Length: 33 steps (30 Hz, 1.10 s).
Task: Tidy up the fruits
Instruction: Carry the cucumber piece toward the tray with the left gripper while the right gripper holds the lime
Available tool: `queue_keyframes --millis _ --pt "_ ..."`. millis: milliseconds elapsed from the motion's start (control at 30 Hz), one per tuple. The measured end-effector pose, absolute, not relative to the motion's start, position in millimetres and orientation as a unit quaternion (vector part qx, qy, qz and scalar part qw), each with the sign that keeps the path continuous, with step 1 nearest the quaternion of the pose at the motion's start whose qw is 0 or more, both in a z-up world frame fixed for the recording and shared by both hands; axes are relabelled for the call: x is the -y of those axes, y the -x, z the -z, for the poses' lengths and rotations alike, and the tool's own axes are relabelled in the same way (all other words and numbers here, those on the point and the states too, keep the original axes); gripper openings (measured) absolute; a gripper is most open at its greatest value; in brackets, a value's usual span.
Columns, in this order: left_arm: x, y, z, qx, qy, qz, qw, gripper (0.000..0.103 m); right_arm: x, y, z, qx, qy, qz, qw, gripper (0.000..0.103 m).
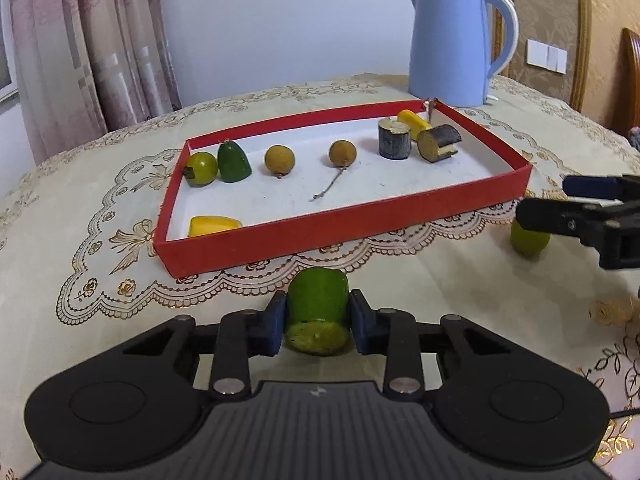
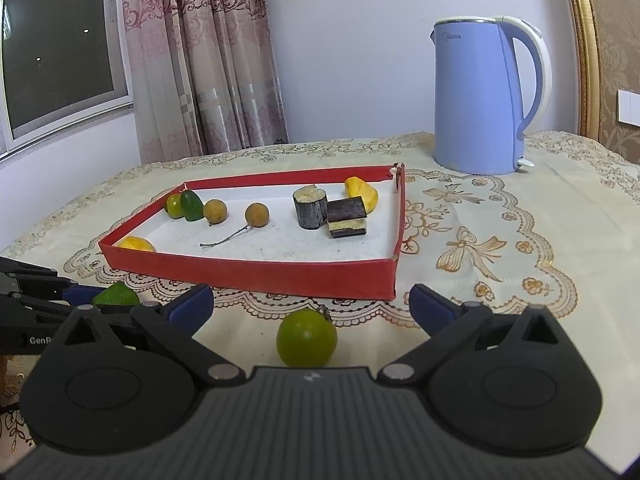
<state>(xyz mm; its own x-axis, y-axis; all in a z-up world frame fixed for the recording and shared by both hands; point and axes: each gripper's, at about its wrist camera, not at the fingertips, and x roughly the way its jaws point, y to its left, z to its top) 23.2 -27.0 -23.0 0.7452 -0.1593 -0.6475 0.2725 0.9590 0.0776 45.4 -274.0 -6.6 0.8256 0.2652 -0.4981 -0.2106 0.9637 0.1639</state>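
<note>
Before the red tray [image 1: 400, 216] | your left claw [image 1: 318, 322] is clamping the green fruit chunk [image 1: 317, 300] for loading | your right claw [image 2: 312, 304] is spreading wide around the round green fruit [image 2: 307, 343] on the tabletop [image 2: 520, 320]

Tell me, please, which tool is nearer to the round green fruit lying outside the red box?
Right. The right tool is open around the round green fruit; the left tool, off to its left, grips a cut green piece.
</note>
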Motion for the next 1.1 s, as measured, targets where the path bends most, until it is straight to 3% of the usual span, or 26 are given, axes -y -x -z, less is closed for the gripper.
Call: queue_keyframes --millis 1000,1100 --pt "18 -33 17 -0.325 -0.089 0.009 0.942 0.032 247 -34 1 -0.259 0.046 -0.106 0.959 0.103" --pt "18 -31 14 -0.318 -0.090 0.008 0.944 0.032 244 -35 4 -0.278 0.066 -0.111 0.952 0.097"
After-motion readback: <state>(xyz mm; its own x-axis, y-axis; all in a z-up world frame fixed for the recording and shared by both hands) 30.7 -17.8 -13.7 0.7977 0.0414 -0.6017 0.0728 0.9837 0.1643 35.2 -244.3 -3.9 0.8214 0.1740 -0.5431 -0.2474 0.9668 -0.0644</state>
